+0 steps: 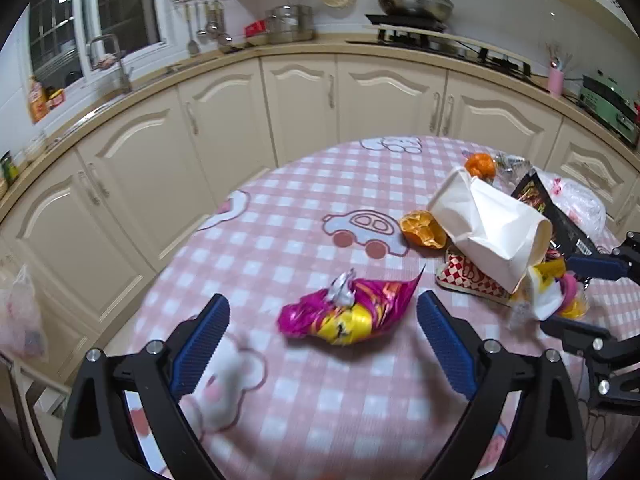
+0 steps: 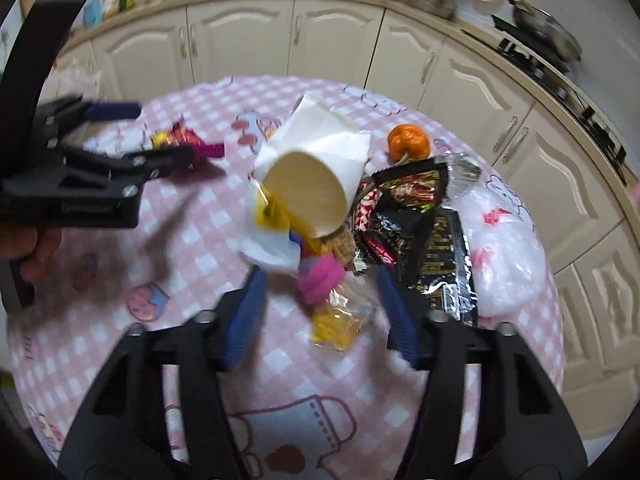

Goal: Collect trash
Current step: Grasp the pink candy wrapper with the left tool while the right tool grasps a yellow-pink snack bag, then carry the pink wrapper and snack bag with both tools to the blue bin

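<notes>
A crumpled magenta and yellow wrapper [image 1: 348,312] lies on the pink checked tablecloth [image 1: 280,208], just ahead of and between the fingers of my open left gripper [image 1: 323,312]; it also shows in the right wrist view [image 2: 188,140]. My open right gripper [image 2: 320,280] sits around a pink and yellow wrapper [image 2: 332,300] at the near edge of a trash pile. The pile holds a crushed white paper cup [image 2: 316,168], a black snack bag [image 2: 436,248], orange peel [image 2: 408,140] and a red checked wrapper [image 1: 472,276]. The left gripper also shows in the right wrist view [image 2: 136,136].
A clear plastic bag [image 2: 508,248] lies at the table's right side. Cream kitchen cabinets [image 1: 300,100] curve behind the table, with a stove and pan [image 1: 416,4] and a sink tap [image 1: 108,56] on the counter. A plastic bag [image 1: 20,316] hangs at the left.
</notes>
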`<state>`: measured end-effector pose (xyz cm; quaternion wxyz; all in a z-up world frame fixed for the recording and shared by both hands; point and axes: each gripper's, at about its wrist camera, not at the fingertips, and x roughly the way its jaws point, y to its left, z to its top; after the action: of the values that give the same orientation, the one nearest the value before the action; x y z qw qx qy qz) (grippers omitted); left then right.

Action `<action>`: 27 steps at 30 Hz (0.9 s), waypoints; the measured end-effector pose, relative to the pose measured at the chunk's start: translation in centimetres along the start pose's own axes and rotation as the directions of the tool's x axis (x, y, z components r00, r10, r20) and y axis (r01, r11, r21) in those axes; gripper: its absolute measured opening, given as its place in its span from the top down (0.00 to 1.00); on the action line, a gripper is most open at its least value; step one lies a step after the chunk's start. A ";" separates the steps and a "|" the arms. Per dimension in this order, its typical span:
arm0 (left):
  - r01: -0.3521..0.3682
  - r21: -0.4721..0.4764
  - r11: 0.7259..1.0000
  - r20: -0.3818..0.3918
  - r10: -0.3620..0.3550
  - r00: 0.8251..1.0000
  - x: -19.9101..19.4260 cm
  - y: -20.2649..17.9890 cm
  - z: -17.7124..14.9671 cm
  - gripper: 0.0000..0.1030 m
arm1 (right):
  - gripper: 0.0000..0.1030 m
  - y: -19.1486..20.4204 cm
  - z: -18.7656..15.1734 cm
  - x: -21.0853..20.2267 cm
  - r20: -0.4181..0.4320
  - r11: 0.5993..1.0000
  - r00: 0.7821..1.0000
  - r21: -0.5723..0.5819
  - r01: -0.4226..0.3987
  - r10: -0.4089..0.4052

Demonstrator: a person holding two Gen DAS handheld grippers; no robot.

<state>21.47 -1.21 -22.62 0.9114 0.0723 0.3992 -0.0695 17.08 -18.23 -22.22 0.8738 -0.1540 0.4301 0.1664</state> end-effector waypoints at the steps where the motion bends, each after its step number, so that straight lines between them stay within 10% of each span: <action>1: 0.017 0.005 1.000 -0.019 -0.017 1.000 0.6 -0.2 0.0 0.12 | 0.63 0.0 0.0 0.1 -0.001 1.000 1.000 -0.004 0.006 -0.006; 3: 0.058 0.004 0.998 -0.049 -0.058 0.997 1.1 -0.4 -0.1 0.50 | 0.64 -0.5 -0.1 0.0 -0.002 0.999 0.999 0.036 -0.032 0.032; 13: 0.118 -0.046 0.992 -0.003 -0.119 0.993 -2.6 -1.4 -2.3 0.52 | 0.65 -2.6 -3.0 -3.5 0.077 0.939 0.975 0.263 -0.222 0.209; 27: 0.191 -0.049 0.980 0.143 -0.182 0.973 -12.3 -5.6 -2.4 0.52 | 0.65 -5.7 -5.0 -12.6 0.264 0.894 0.952 0.371 -0.251 0.158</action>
<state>10.44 -5.36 -15.54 0.9279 0.0011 0.3425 -0.1472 8.78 -27.44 -14.34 0.9074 0.0942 0.3663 0.1831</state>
